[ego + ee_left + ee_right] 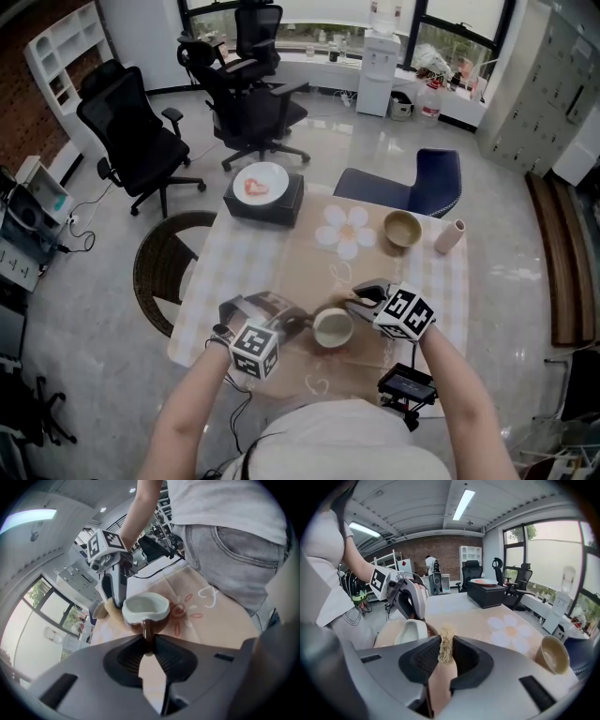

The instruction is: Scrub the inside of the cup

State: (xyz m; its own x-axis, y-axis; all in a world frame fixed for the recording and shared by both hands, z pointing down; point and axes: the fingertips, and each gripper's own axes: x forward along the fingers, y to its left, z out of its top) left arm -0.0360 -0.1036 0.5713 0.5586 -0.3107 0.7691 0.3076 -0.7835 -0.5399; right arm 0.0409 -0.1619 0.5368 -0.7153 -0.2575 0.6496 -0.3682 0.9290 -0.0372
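Bright daylight, fisheye-warped edges, perhaps slightly soft

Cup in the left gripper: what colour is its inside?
The cup is off-white inside; the left gripper view shows it best.

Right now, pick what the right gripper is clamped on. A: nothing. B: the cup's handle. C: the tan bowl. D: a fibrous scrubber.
D: the right gripper view shows a straw-coloured fibrous scrubber pinched between the jaws of the right gripper; the cup is held by its handle in the left gripper.
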